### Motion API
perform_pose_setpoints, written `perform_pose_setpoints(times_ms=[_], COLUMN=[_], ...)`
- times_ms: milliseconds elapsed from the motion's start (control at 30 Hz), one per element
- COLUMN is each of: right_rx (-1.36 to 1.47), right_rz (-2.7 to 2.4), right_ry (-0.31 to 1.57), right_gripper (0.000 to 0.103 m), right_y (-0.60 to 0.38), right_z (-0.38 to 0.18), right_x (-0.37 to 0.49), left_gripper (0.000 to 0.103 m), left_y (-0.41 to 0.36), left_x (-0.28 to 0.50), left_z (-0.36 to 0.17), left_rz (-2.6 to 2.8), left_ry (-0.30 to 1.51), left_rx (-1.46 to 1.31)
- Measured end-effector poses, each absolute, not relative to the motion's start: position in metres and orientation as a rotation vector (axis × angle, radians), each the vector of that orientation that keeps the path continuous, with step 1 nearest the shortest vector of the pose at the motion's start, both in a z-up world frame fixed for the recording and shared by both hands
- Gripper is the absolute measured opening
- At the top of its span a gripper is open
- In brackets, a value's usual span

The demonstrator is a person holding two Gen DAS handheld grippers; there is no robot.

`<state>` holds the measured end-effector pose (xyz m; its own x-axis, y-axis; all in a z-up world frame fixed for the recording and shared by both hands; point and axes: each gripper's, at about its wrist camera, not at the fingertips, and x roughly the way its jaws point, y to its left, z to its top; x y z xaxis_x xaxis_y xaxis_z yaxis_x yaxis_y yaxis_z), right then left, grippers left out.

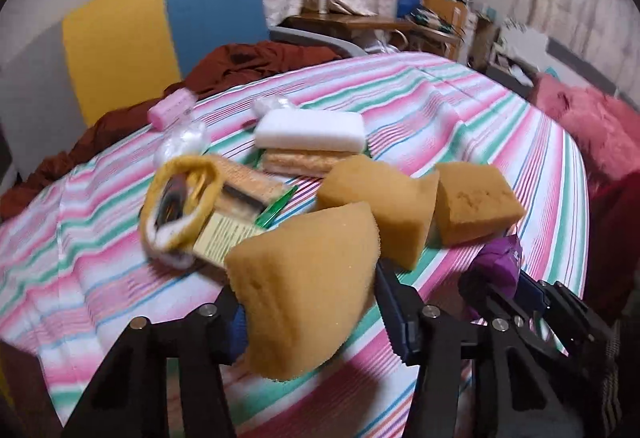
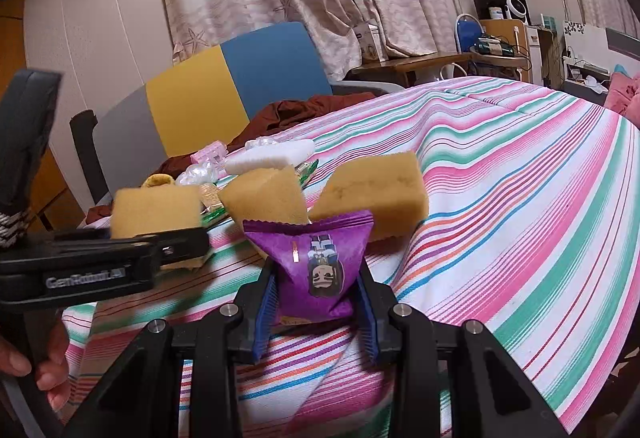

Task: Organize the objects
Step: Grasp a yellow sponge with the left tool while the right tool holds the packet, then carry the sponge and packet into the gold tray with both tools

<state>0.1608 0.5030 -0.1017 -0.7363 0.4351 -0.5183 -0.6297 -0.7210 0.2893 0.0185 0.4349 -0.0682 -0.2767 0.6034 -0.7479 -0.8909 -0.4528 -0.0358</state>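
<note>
between the left jaws, a pinched sponge (image 1: 308, 290); right jaws pinch purple packet (image 2: 318, 262)

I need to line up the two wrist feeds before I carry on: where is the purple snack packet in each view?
Left wrist: purple snack packet at lower right, clamped in the right gripper, right of the sponge held by the left gripper.
Right wrist: the packet is at bottom centre, between the right gripper's fingers.
Shared landmark: the yellow-and-blue chair back behind the striped bedcover.
</note>
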Motion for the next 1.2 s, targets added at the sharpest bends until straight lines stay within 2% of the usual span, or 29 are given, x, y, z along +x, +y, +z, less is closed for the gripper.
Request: perform_pose_setpoints(times_ms=[300,433,600,867,1067,1200], right_rx=[-0.576,-0.586,-0.597,-0.611,-0.652,-0.699], right_rz=[2.397,2.393,2.39,2.374,2.413,2.486], right_ry=[0.589,0.572,0.562,0.597,0.609,0.631], right_gripper=[0.036,0.035,0.036,0.035,0.035,0.035], right_y=[0.499,0.499,0.498,0.494,0.476,0.457], right_z=[-0.101,-0.101,-0.101,-0.094,-0.085,-0.082], right_x=[0.159,0.158,0.157,0.163,0.16,0.149], left_gripper=[0.048,0.04,0.039,0.036,0.034,0.034], left_y=[0.358,0.333,0.309,0.29,0.266,0.252], left_x=[0.02,0.041,0.052,0.047,0.044,0.054], left_z=[-0.093,-0.096,-0.102,-0.1,-0.098,-0.096], left_rz=[2.012,2.069,2.089,2.095,2.096,2.087], left_ry=[0.255,0.314,0.334,0.264,0.141,0.134], left_rx=[-1.001,-0.91,-0.819,-0.85,-0.93,-0.914])
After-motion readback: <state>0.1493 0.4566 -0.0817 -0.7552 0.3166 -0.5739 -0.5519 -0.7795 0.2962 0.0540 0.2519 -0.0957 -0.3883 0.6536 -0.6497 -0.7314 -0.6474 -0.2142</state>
